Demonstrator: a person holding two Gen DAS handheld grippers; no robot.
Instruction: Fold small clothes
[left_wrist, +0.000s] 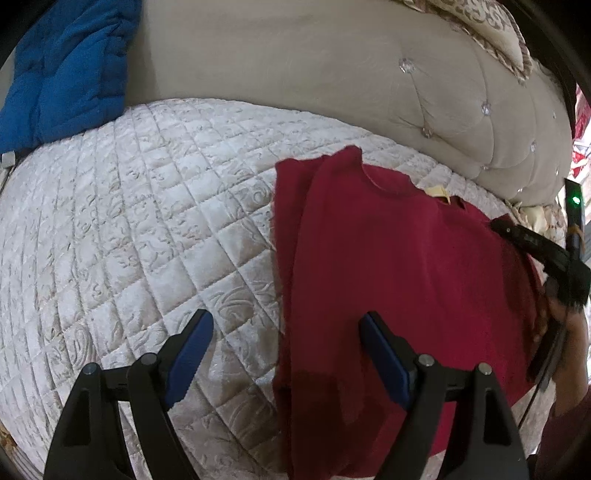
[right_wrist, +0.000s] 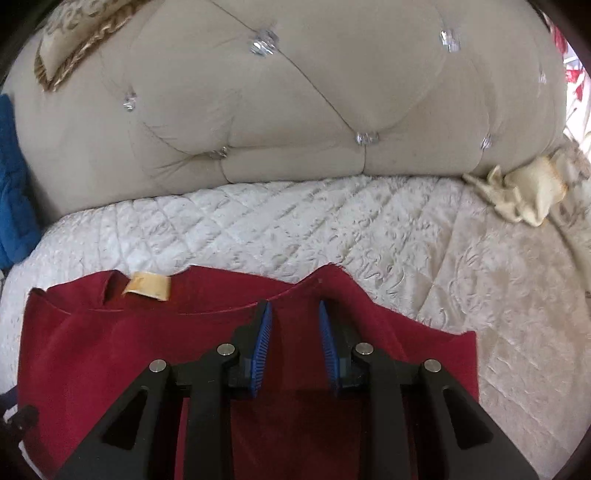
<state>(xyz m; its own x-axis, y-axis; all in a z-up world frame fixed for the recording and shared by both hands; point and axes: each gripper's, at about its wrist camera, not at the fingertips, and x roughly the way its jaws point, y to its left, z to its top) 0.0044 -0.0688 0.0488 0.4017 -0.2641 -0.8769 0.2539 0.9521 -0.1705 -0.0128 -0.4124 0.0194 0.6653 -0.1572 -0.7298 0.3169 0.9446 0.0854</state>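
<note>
A dark red shirt (left_wrist: 399, 280) lies flat on the quilted white bedspread (left_wrist: 140, 206), its left side folded inward and its collar toward the headboard. My left gripper (left_wrist: 286, 319) is open and empty, hovering over the shirt's left edge near the hem. In the right wrist view the shirt (right_wrist: 110, 350) shows its neckline and a tan label (right_wrist: 147, 288). My right gripper (right_wrist: 295, 310) is partly open over the shirt's right shoulder, with red fabric showing between the blue pads (right_wrist: 263, 343). The right gripper also shows in the left wrist view (left_wrist: 496, 223).
A tufted beige headboard (right_wrist: 295, 103) with crystal buttons stands behind the bed. A blue blanket (left_wrist: 70, 70) lies at the far left. A patterned pillow (left_wrist: 491, 22) sits on top of the headboard. A crumpled cream cloth (right_wrist: 524, 192) lies at the right.
</note>
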